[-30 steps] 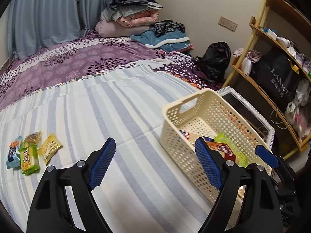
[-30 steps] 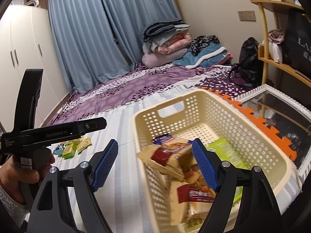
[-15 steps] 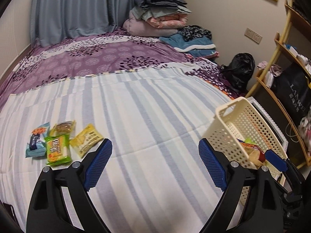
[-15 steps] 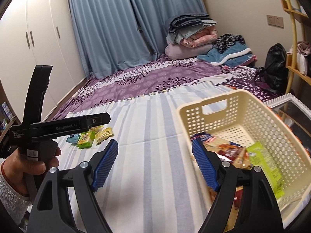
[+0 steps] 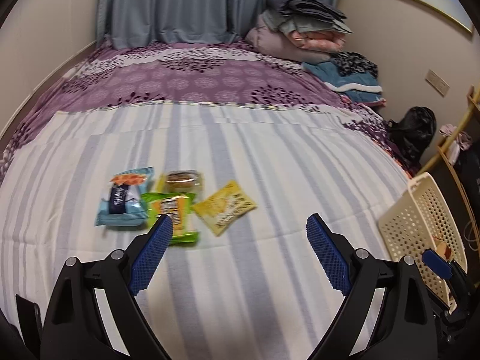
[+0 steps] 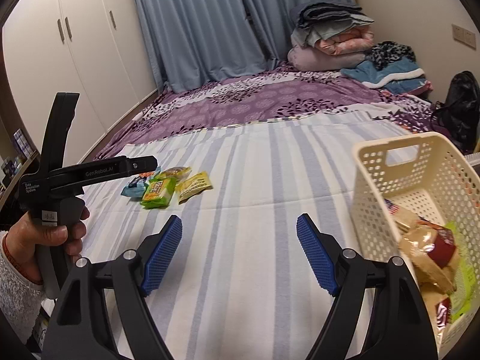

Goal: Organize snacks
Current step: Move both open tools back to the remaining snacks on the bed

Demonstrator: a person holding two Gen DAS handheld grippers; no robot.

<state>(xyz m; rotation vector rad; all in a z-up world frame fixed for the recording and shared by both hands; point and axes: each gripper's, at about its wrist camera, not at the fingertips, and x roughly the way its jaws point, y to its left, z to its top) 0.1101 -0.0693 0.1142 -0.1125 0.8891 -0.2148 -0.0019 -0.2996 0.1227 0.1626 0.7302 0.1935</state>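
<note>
Several snack packets lie together on the striped bedsheet: a blue packet [image 5: 124,199], a green packet [image 5: 174,213], a yellow packet [image 5: 225,205] and a clear-wrapped cake [image 5: 183,180]. They also show in the right wrist view, with the green packet [image 6: 159,192] nearest. My left gripper [image 5: 240,240] is open and empty, just short of them. A cream perforated basket [image 6: 387,162] holds several snack bags [image 6: 432,249] at the right. My right gripper [image 6: 240,240] is open and empty, left of the basket. The basket [image 5: 420,210] also shows in the left wrist view.
Folded bedding [image 6: 333,36] and a blue towel [image 6: 390,73] are piled at the bed's far end. A black bag [image 6: 459,105] sits beside the bed at the right. White wardrobe doors [image 6: 75,54] stand at the left. A wooden shelf [image 5: 462,138] stands right of the bed.
Both grippers have swung left, away from the basket toward the loose packets. The packets are now nearer the middle of the left view. Both grippers stayed open.
</note>
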